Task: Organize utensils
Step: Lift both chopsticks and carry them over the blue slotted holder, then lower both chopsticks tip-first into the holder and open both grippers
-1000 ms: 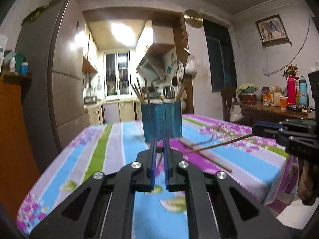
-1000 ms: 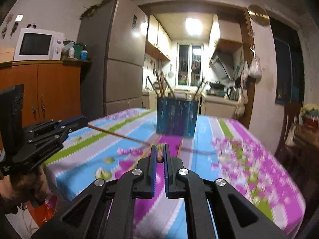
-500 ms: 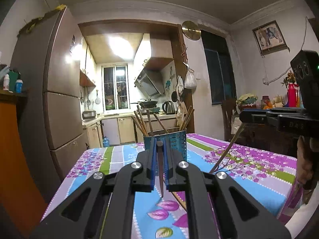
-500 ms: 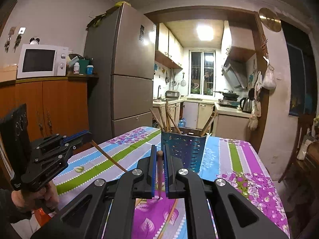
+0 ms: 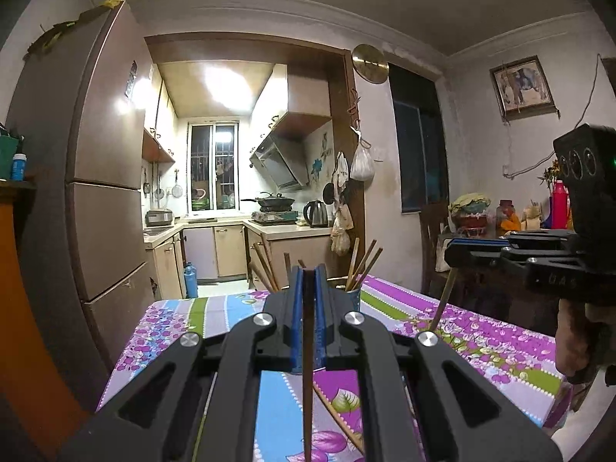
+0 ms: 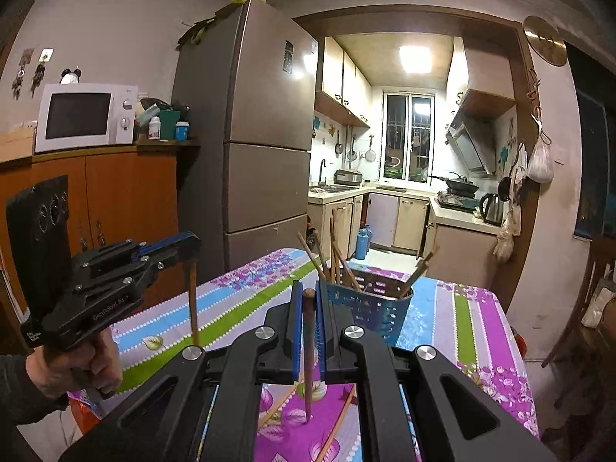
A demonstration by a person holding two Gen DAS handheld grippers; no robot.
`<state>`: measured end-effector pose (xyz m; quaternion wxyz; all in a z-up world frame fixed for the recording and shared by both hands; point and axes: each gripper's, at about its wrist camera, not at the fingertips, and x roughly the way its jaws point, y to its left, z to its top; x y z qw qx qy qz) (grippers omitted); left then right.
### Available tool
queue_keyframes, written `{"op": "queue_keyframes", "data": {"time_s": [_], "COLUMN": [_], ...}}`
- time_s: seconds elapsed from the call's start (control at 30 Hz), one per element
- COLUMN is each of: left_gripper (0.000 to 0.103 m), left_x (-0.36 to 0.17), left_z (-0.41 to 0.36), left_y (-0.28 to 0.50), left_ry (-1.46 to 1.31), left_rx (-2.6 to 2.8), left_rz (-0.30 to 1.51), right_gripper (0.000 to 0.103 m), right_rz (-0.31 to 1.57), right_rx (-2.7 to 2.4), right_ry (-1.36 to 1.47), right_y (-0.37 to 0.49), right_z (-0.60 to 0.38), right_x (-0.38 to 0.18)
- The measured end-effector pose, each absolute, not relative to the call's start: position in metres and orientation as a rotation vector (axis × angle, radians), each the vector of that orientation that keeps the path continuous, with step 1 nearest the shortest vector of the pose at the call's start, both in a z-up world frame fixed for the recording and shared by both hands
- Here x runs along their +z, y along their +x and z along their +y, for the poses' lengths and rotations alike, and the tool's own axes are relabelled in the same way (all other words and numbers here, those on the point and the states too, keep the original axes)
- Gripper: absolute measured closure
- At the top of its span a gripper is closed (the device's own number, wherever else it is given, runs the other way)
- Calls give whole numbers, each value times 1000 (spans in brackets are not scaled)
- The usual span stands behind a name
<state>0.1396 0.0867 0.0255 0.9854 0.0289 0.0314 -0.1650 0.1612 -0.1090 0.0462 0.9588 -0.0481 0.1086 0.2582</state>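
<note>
My left gripper (image 5: 308, 281) is shut on a brown chopstick (image 5: 307, 385) that hangs nearly upright, tip down. My right gripper (image 6: 307, 294) is shut on another chopstick (image 6: 308, 365), also upright over the table. Each gripper shows in the other view: the right gripper (image 5: 454, 256) with its chopstick (image 5: 442, 300), the left gripper (image 6: 192, 244) with its chopstick (image 6: 192, 304). A blue perforated utensil holder (image 6: 369, 308) with several chopsticks stands ahead on the table; in the left wrist view the holder (image 5: 352, 296) is mostly hidden behind my fingers. Loose chopsticks (image 6: 338, 423) lie on the cloth.
The table has a floral striped cloth (image 6: 473, 331). A tall fridge (image 6: 250, 146) and an orange cabinet (image 6: 115, 200) with a microwave (image 6: 84, 115) stand at the left. A wooden chair (image 6: 593, 308) and a cluttered sideboard (image 5: 500, 227) are on the right.
Both grippers have risen and tilted up, lifting their chopsticks off the table from lying flat to hanging nearly upright. The holder now sits lower in both views.
</note>
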Motion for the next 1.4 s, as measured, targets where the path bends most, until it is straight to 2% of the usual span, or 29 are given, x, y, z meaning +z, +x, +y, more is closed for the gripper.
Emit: {"op": "queue_keyframes", "data": {"time_s": [0.33,0.77,1.13,1.4], "left_gripper": [98,98,98,98], "left_x": [36,68,150,196], "left_z": [91,79,74,66], "left_y": [159,165,186,220], "left_ry": [53,78,55,41], "left_rx": [-361,-385,-378,-358], "left_rz": [115,68,-58,-120], "right_gripper": [95,95,95,95], "right_rz": [284,275,190,159], "right_rx": [556,547,520,482], "right_ry": [-16,-21,-33,-39], "right_y": [179,191,210,262], "right_z": [-127,-136,-150,-157], "right_x": [66,99,170,220]}}
